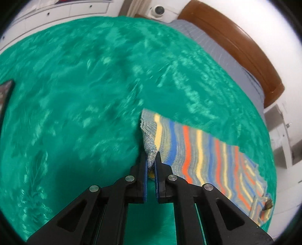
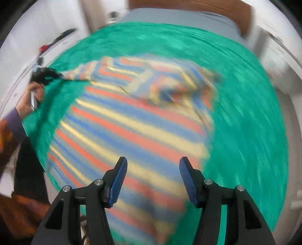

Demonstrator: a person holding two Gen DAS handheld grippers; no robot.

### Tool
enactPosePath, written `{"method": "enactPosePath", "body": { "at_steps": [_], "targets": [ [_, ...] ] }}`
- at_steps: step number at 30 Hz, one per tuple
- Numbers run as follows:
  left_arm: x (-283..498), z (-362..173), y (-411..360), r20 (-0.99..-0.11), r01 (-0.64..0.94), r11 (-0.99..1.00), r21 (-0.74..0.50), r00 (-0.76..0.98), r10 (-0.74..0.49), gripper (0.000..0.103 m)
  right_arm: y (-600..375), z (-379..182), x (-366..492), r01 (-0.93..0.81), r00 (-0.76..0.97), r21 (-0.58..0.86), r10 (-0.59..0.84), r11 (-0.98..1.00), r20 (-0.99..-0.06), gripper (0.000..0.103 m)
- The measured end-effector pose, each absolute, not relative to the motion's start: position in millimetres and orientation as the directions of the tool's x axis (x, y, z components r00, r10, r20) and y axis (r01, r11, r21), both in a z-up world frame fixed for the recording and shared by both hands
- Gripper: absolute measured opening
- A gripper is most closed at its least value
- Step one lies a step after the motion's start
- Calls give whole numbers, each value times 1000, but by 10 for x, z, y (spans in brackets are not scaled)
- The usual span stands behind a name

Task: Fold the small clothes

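Note:
A small knit sweater with blue, orange and yellow stripes [image 2: 135, 128] lies spread on a green blanket [image 2: 245, 132]. In the left wrist view my left gripper [image 1: 150, 160] is shut on the grey cuff of its sleeve [image 1: 149, 137], and the sleeve [image 1: 207, 156] stretches off to the right. In the right wrist view my right gripper [image 2: 152, 167] is open and empty, hovering over the lower body of the sweater. That view is motion-blurred. The left gripper [image 2: 43, 75] shows there at far left, holding the sleeve end.
The green blanket [image 1: 85, 84] covers a bed with a grey sheet [image 1: 217, 41] and a brown headboard [image 1: 236, 37]. White furniture [image 1: 56, 11] stands behind. A dark flat object [image 1: 5, 90] lies at the blanket's left edge.

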State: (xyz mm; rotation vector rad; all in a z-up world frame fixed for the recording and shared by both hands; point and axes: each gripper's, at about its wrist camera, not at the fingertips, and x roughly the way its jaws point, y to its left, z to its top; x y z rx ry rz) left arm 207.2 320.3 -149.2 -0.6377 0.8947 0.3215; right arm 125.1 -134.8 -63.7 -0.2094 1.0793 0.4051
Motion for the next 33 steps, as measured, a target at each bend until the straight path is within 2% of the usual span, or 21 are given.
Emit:
{"method": "enactPosePath", "body": {
  "at_steps": [5, 8, 9, 10, 11, 15, 18, 21, 24, 27, 33],
  "targets": [
    [1987, -1624, 3173, -819, -529, 769, -360, 573, 11, 3, -455, -1037, 2239, -540, 382, -10, 235, 842, -894, 60],
    [2042, -1668, 3156, -825, -520, 782, -345, 565, 12, 3, -141, -1471, 2567, -573, 363, -74, 172, 816, -916, 59],
    [2045, -1671, 3165, -826, -515, 785, -345, 564, 6, 4, -136, -1572, 2616, -567, 352, -73, 161, 820, -922, 47],
    [2043, -1677, 3183, -826, -508, 788, -348, 563, -2, 4, -191, -1565, 2633, -546, 370, -67, 168, 835, -914, 15],
    [2040, -1685, 3201, -826, -502, 791, -350, 563, -8, 4, -289, -1498, 2638, -515, 393, -55, 179, 856, -902, 4],
    [2052, -1716, 3176, -828, -476, 817, -326, 561, -3, 4, -1197, -947, 2535, -337, 516, 9, 193, 941, -834, 4],
    [2054, -1726, 3147, -829, -478, 820, -314, 559, 8, 4, -2139, -619, 2386, -159, 597, 3, 99, 987, -796, 4],
    [2054, -1734, 3146, -832, -484, 817, -314, 555, 9, 4, -3210, -423, 2195, 68, 633, -19, -58, 998, -772, 4],
    [2073, -1730, 3111, -839, -480, 831, -280, 543, 32, 4, -4100, -549, 1952, 267, 584, -19, -177, 964, -792, 4],
    [2095, -1717, 3062, -847, -477, 847, -235, 528, 62, 4, -4444, -814, 1828, 336, 535, -51, -235, 940, -812, 4],
    [2107, -1721, 3096, -856, -487, 841, -237, 514, 57, 4, -4628, -1163, 1698, 424, 462, -120, -329, 897, -824, 3]
  ]
}}
